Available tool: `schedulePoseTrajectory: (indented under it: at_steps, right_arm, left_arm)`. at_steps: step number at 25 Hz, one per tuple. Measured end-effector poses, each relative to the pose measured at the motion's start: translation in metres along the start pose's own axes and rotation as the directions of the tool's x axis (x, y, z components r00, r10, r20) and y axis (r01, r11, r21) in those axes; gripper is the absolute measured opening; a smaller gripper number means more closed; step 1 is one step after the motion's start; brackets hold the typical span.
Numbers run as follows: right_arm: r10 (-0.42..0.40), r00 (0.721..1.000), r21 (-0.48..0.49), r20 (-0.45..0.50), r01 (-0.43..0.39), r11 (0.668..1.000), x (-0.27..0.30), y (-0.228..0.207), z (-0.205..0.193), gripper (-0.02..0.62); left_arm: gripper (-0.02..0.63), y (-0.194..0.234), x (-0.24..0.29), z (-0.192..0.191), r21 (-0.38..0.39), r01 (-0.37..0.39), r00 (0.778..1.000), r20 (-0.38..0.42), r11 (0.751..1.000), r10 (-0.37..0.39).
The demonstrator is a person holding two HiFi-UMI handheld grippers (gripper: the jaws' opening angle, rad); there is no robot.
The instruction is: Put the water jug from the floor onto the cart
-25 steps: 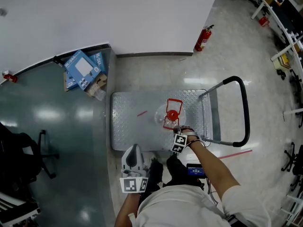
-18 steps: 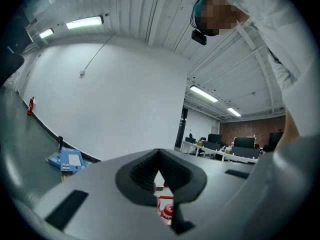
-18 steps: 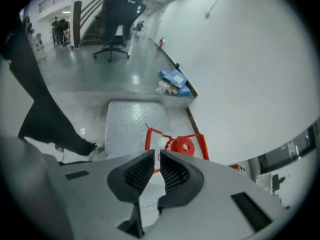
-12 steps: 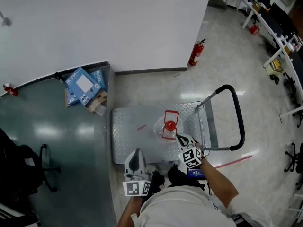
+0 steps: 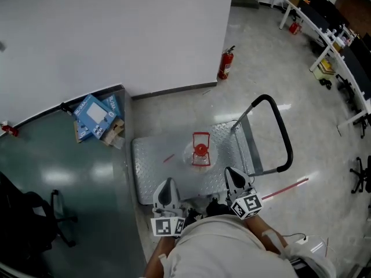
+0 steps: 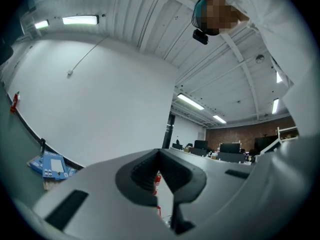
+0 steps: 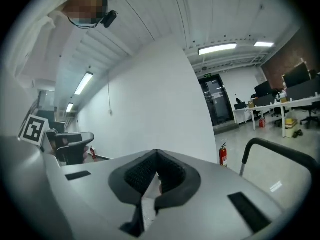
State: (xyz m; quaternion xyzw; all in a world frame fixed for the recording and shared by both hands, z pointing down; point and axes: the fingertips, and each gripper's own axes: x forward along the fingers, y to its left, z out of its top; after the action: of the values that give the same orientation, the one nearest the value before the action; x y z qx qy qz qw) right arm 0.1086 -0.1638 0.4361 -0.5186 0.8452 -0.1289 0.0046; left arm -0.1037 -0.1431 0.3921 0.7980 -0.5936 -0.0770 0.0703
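Observation:
The water jug (image 5: 200, 150), clear with a red cap and a red handle frame, stands upright on the grey metal deck of the cart (image 5: 159, 169), right of its middle. The cart's black push handle (image 5: 277, 133) rises at the right. Both grippers are held near the person's body, short of the cart's near edge. My left gripper (image 5: 166, 185) is shut and empty. My right gripper (image 5: 232, 175) is shut and empty too, well clear of the jug. In the left gripper view (image 6: 160, 153) and the right gripper view (image 7: 157, 153) the jaws meet with nothing between them, pointing level into the room.
A white wall runs behind the cart, with a red fire extinguisher (image 5: 225, 63) at its corner. Blue boxes (image 5: 94, 116) lie left of the cart on the dark green floor. A black office chair (image 5: 35, 216) sits at lower left. Desks (image 5: 324, 33) line the right; a red strip (image 5: 284, 188) marks the floor.
My right gripper has left the jug's handle, shut, and risen back toward the body. The jug stays on the cart. The left gripper rose slightly; the head view has lifted.

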Motion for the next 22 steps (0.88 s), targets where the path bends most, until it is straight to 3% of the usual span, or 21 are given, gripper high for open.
schedulePoseTrajectory:
  at_steps: [5, 22]
  right_arm:
    - [0.019, 1.0, 0.001, -0.013, -0.019, 1.0, -0.012, 0.004, -0.006, 0.012]
    - [0.059, 0.998, -0.011, -0.018, -0.059, 0.998, -0.021, 0.006, -0.004, 0.012]
  left_arm:
    - [0.003, -0.011, 0.002, 0.001, 0.01, 0.032, 0.999, 0.003, 0.999, -0.032]
    - [0.003, -0.022, -0.001, -0.004, 0.003, 0.026, 1.0, -0.006, 1.0, -0.026]
